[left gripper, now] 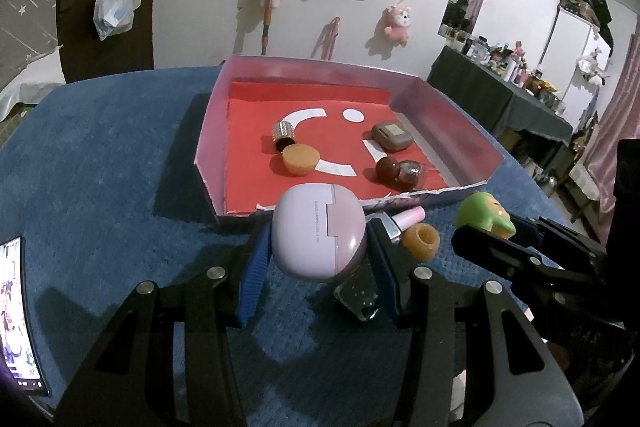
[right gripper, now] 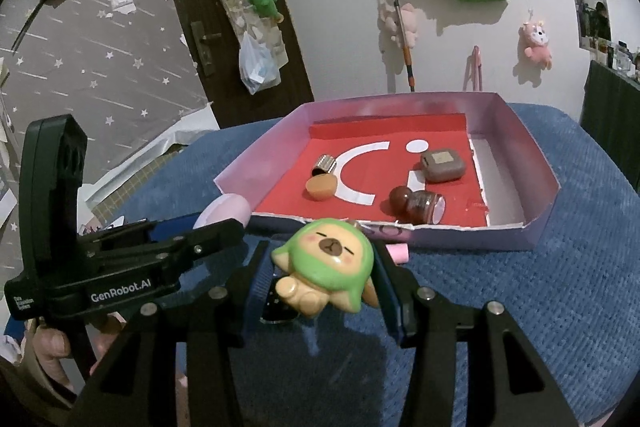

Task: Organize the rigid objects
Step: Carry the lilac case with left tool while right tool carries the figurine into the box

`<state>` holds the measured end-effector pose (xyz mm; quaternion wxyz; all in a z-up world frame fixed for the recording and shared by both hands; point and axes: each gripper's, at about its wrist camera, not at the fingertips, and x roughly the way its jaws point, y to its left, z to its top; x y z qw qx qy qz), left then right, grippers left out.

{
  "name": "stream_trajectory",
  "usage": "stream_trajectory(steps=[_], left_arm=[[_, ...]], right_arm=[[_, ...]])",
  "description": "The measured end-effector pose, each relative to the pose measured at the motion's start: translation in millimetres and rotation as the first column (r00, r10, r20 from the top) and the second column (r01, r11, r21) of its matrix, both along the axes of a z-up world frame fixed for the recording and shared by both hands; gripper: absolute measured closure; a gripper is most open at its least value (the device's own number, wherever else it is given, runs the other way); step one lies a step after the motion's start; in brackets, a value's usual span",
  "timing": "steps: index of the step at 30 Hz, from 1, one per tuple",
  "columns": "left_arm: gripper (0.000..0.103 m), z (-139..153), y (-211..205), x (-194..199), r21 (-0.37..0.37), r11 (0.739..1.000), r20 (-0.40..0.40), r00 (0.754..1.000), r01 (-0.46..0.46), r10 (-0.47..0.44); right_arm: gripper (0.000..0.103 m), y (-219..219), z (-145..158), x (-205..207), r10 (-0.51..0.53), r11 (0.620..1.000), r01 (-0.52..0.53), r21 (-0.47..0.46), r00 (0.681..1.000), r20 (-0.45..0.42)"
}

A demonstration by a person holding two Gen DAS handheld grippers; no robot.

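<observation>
blue cloth table takes most of the view, with the pink tray sitting at its far side, red liner inside. i read the tray as the drop spot, since it already holds 5 small things: a silver cap, a tan lid, a brown case, a dark red ball and a small jar touching it.

my left gripper is partly closed on the lilac earbud case, pads pressing both sides, case lifted clear of the cloth just before the tray's torn near wall. my right gripper is likewise clamped on the green capybara toy, raised, facing the tray.

left on the cloth: a pink nail polish bottle, an amber ring cap, a dark glittery piece under the left jaws. the near wall is what both loads must clear. the 2 grippers sit close side by side, so they could bump.
</observation>
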<state>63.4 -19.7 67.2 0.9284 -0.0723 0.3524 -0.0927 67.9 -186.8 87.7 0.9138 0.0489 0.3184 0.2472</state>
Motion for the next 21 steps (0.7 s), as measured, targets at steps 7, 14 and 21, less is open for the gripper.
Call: stream_trajectory(steps=[7,14,21], left_arm=[[0.057,5.4,0.6,6.4,-0.001,1.0,0.014,1.0,0.003,-0.003],[0.057,8.9,-0.8,14.7,-0.001,1.0,0.022,1.0,0.007,-0.007],[0.057,13.2,-1.5,24.3,-0.005,1.0,0.027,1.0,0.009,-0.009]], right_arm=[[0.051,-2.4,2.2,6.5,-0.002,1.0,0.002,0.009,1.0,0.001],[0.051,-3.2,3.7,10.3,-0.003,1.0,0.003,0.01,1.0,0.002],[0.051,-5.0,9.9,23.3,0.001,1.0,-0.001,0.017,1.0,-0.002]])
